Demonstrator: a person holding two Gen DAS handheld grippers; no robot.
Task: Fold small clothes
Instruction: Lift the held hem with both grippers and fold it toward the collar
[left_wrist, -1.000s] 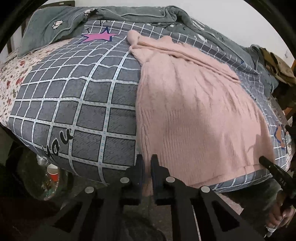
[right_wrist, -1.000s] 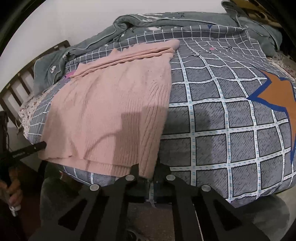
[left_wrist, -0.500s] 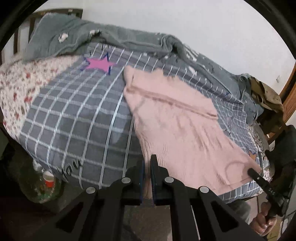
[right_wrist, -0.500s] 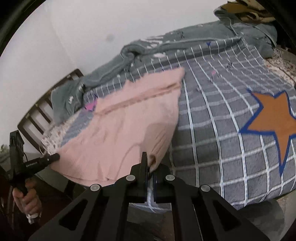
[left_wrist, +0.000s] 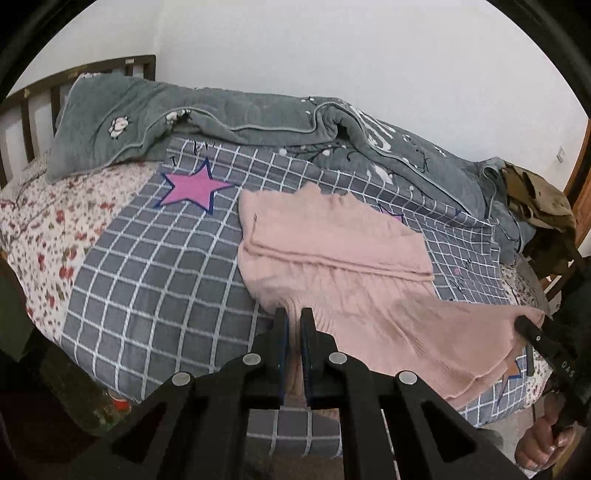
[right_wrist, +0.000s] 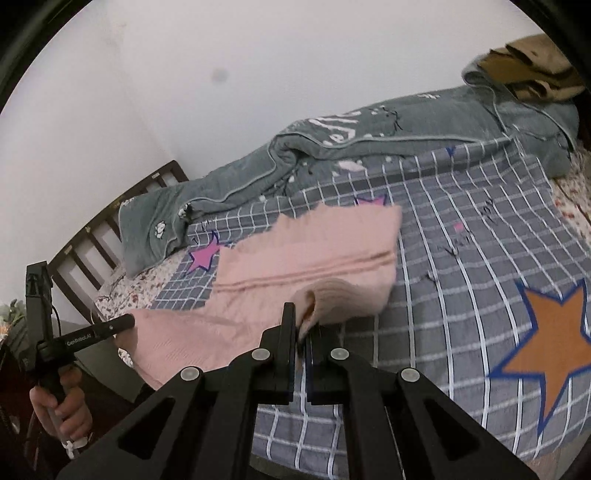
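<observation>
**Both grippers pinching the hem of the pink sweater, lifted off the bed**

So the pink ribbed knit sweater (left_wrist: 332, 258) sits on the grey checked bed cover with white grid lines (left_wrist: 155, 280), roughly in the middle of the bed. Its far part lies flat on the cover, while the near hem is raised off it and stretched between the two tools.

The black left gripper (left_wrist: 293, 325) has its jaws squeezed together on the hem's left corner, with pink fabric bunched between the fingers. The black right gripper (right_wrist: 301, 325) is clamped on the opposite corner; there the knit curls over into a little roll just above the fingers. From each camera you can spot the other tool holding its end of the hem.

A pink star print (left_wrist: 192, 186) shows on the cover just left of the sweater, an orange star print (right_wrist: 554, 339) well off to the right. A rumpled grey-green quilt (left_wrist: 258, 114) is piled along the wall side, and a dark wooden headboard (left_wrist: 33, 110) stands at the left end.
</observation>
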